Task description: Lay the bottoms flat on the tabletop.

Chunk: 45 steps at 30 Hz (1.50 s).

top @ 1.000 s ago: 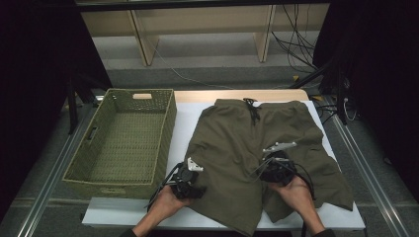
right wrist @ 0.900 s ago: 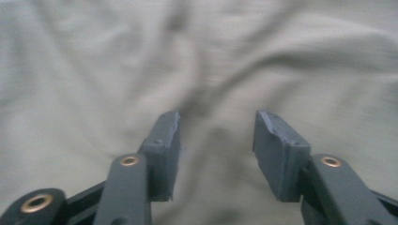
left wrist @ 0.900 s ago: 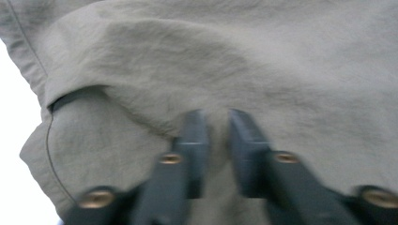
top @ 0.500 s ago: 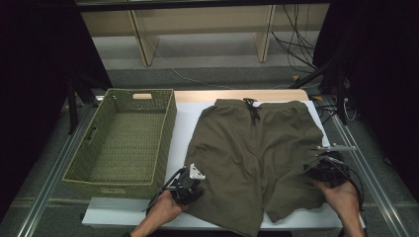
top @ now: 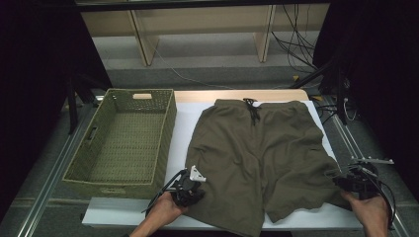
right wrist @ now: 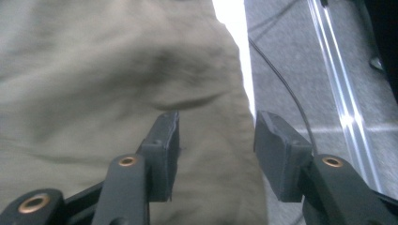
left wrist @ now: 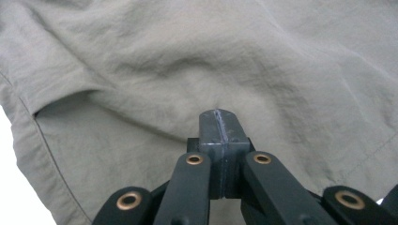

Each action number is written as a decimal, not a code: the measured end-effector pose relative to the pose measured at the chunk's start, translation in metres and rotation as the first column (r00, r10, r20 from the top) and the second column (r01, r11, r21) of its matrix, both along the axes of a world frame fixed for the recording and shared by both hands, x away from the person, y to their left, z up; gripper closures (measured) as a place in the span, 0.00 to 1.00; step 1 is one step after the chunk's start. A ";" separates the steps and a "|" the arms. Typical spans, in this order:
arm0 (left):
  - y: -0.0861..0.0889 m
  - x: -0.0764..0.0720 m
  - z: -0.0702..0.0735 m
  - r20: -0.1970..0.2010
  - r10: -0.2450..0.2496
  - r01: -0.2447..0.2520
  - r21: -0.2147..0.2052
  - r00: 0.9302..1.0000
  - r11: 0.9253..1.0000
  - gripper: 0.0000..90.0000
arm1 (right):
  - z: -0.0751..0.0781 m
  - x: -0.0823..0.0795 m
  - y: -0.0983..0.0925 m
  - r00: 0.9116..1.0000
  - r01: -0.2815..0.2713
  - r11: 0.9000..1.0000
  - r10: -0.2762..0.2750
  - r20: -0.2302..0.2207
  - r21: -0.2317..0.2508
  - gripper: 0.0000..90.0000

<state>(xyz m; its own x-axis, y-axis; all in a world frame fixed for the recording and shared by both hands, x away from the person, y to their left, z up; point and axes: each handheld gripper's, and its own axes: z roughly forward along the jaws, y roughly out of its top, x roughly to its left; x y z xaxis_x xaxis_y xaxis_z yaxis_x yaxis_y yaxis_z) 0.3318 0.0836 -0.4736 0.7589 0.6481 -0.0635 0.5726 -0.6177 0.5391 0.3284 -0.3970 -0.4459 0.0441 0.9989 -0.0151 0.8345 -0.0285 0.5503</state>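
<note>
On the white table (top: 183, 123), shorts (top: 257, 158) lie waistband away; left hand-held gripper (top: 190, 185) closed, right (top: 353, 178) open.

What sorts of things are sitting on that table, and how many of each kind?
Olive-green shorts: 1
Woven green basket: 1
Hand-held grippers: 2, the left gripper with its jaws shut at the edge of the shorts, the right gripper open at the other leg
Total: 4
</note>
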 end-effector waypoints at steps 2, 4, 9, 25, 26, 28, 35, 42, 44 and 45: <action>0.001 0.001 0.000 -0.002 0.002 -0.002 0.000 1.000 1.000 0.99 | -0.004 0.002 -0.002 1.000 0.005 1.000 -0.005 -0.029 -0.001 0.57; 0.001 0.002 0.001 0.001 0.006 -0.006 -0.004 1.000 1.000 0.99 | -0.009 0.003 -0.005 0.999 0.006 1.000 -0.006 -0.049 0.001 0.54; 0.001 0.003 0.001 0.008 0.011 -0.011 0.002 1.000 1.000 0.99 | -0.013 0.005 -0.002 0.995 0.002 1.000 0.000 -0.097 0.020 0.54; 0.003 0.001 0.004 -0.002 0.007 -0.007 -0.004 1.000 1.000 0.99 | -0.009 -0.011 -0.008 0.993 -0.027 1.000 0.027 -0.119 0.003 0.99; 0.004 0.001 0.004 -0.003 0.007 -0.007 -0.007 1.000 1.000 0.99 | -0.009 -0.014 -0.009 0.992 -0.029 1.000 0.029 -0.124 0.003 0.99; 0.006 0.001 0.004 -0.006 0.004 -0.004 0.001 1.000 1.000 0.99 | -0.007 -0.018 -0.009 0.990 -0.026 1.000 0.025 -0.138 -0.004 0.99; 0.006 0.002 0.005 -0.010 0.007 -0.007 0.000 1.000 1.000 0.99 | -0.006 -0.023 -0.019 0.987 0.011 0.998 -0.020 -0.157 -0.062 0.99; 0.006 0.002 0.005 -0.013 0.006 -0.006 0.002 1.000 1.000 0.99 | -0.002 -0.018 -0.016 0.995 0.040 0.996 -0.048 -0.092 -0.086 0.63; 0.006 0.002 0.004 -0.015 0.003 -0.003 0.009 1.000 1.000 0.99 | 0.005 -0.017 -0.010 0.999 0.011 0.998 -0.013 -0.037 -0.061 0.59; 0.005 0.002 0.004 -0.019 0.003 -0.003 0.010 1.000 1.000 0.99 | 0.009 -0.016 -0.006 1.000 -0.009 0.999 0.009 -0.005 -0.042 0.57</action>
<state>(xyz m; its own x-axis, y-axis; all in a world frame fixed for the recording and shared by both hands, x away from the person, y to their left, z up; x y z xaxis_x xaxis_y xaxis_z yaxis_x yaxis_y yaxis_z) 0.3341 0.0890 -0.4698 0.7558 0.6509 -0.0712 0.5845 -0.6216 0.5215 0.3128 -0.4026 -0.4374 0.0348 0.9978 -0.0569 0.8374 0.0020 0.5466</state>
